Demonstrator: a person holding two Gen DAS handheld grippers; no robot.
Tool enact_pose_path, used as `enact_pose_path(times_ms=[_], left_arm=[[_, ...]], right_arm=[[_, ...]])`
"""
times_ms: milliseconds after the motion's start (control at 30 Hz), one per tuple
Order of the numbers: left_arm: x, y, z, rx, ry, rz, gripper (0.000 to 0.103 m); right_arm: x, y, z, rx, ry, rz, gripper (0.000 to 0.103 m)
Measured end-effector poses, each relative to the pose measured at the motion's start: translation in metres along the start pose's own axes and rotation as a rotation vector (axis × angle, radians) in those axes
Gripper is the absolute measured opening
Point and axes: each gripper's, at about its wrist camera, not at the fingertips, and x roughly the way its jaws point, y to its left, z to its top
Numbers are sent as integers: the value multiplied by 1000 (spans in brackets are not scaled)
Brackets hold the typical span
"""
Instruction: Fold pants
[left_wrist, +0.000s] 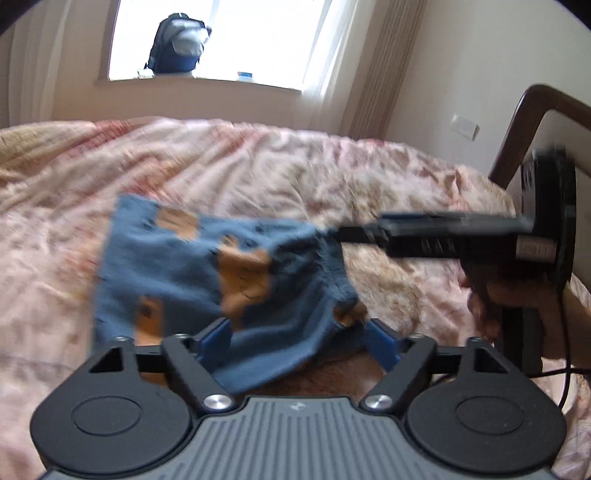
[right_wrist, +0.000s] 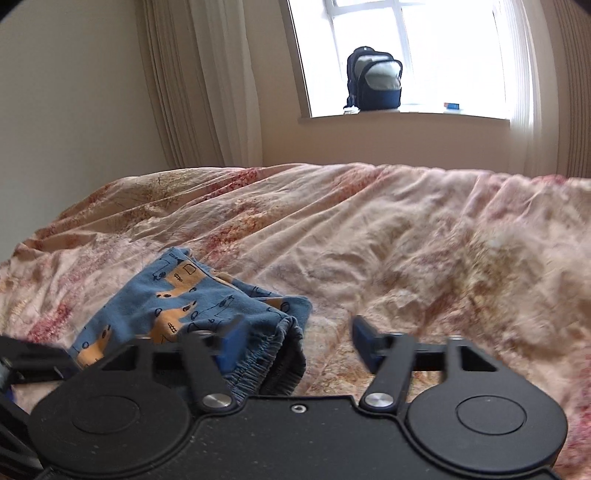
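Small blue pants (left_wrist: 192, 269) with orange animal prints lie folded on the bed; they also show in the right wrist view (right_wrist: 192, 310), with the elastic waistband nearest the camera. My left gripper (left_wrist: 299, 339) is open, its blue fingers either side of the near edge of the pants. My right gripper (right_wrist: 295, 343) is open, its left finger by the waistband. From the left wrist view, the right gripper (left_wrist: 354, 232) reaches in from the right at the pants' far right corner.
The bed carries a wrinkled pink floral bedspread (right_wrist: 406, 240). A dark backpack (right_wrist: 375, 81) stands on the windowsill behind it. Curtains (right_wrist: 207, 81) hang beside the window. A wooden headboard (left_wrist: 532, 118) rises at the right in the left wrist view.
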Motion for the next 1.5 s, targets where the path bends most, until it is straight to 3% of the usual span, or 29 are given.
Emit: enact_pose_path(times_ms=[67,133,200,300,367,433,500,567,600,667,733,767,833,867,933,1033,1133,1200,1300,1400,1500], left_arm=[[-8,12,2,-22,-64,121,103],[-5,26,5,-64,-101,283,103],[6,41,4,-95,-76,397,103],[29,67,-13,-99,57,468,103],[26,81,-25,-126,48,415,103],[17,87,-22,-153,44,399,103],[10,89,-9,-162,46,427,103],[3,85,10,-157,-35,439,103],[5,82,21,-139,-72,426,103],[21,75,44,-82,-94,381,103],[51,70,59,-8,-71,345,103],[72,69,63,38,-25,354,103],[106,73,63,110,43,452,103],[115,81,62,101,51,475,103],[115,106,61,2,43,418,103],[101,125,62,-120,22,385,103],[73,121,55,-174,-9,407,103],[56,112,44,-178,0,353,103],[47,103,17,-158,47,268,103],[44,104,-7,-128,50,272,103],[29,99,-4,-163,74,296,103]], right_arm=[[-3,9,-3,-38,-10,-31,89],[-3,20,-6,-81,-24,-52,99],[-2,34,-8,-126,-30,-57,102],[8,54,-20,-230,16,-101,102],[18,57,-37,-335,80,-160,102],[13,49,-52,-354,72,-121,102],[-2,40,-51,-310,33,-67,102],[-20,41,-43,-329,-84,-35,102],[-23,46,-36,-361,-126,-44,102],[-10,55,-19,-413,-131,-90,102],[12,56,-5,-376,-117,-104,102],[23,52,-1,-340,-109,-71,102],[49,45,1,-301,-69,-50,102],[61,42,-1,-310,-44,-75,102],[73,31,-9,-349,-24,-128,102],[62,7,-13,-220,-24,-98,102],[31,14,-15,-175,-114,-78,102],[15,23,-20,-192,-145,-2,102],[14,36,-36,-225,-64,22,102],[29,38,-54,-240,54,-38,102],[17,35,-51,-165,34,-45,102]])
